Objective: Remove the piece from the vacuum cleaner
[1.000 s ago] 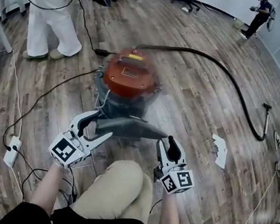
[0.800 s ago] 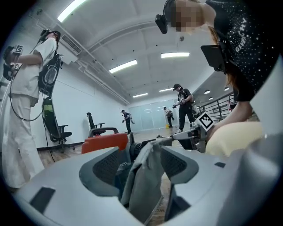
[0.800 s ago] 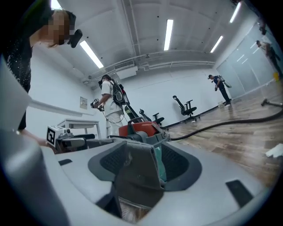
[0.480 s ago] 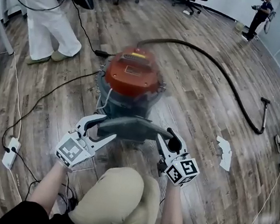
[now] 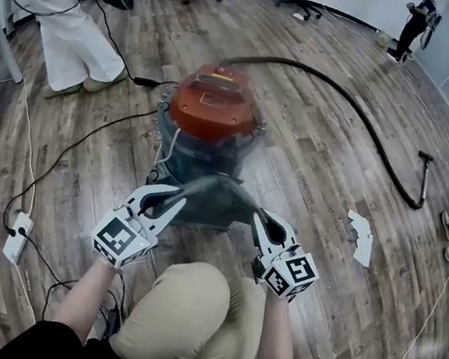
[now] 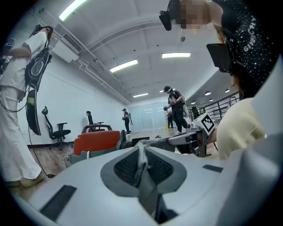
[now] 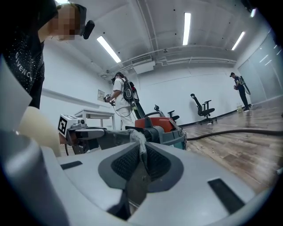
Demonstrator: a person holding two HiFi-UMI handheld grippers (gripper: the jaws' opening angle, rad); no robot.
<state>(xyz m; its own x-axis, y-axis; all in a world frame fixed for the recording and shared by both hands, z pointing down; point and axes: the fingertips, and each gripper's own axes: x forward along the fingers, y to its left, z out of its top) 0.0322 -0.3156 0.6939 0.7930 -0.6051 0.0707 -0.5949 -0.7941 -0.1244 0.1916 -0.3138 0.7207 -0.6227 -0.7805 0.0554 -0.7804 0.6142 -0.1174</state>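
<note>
The vacuum cleaner has an orange lid over a grey drum and stands on the wood floor ahead of me. A grey fabric piece arches up in front of its base. My left gripper pinches the piece's left end and my right gripper pinches its right end. Both sets of jaws are closing with the fabric between them. In the left gripper view the fabric is squeezed between the ribbed pads. The right gripper view shows the same: fabric nipped between the pads, the orange lid behind.
A black hose curves from the vacuum to a nozzle at the right. A torn white sheet lies right of me. Cables and a power strip lie left. A person in white stands at the far left. My knee is below the grippers.
The grey piece hung flat and wide between the grippers; now it is bunched into a peak. Both grippers' jaws have gone from wide apart to pinched on its ends.
</note>
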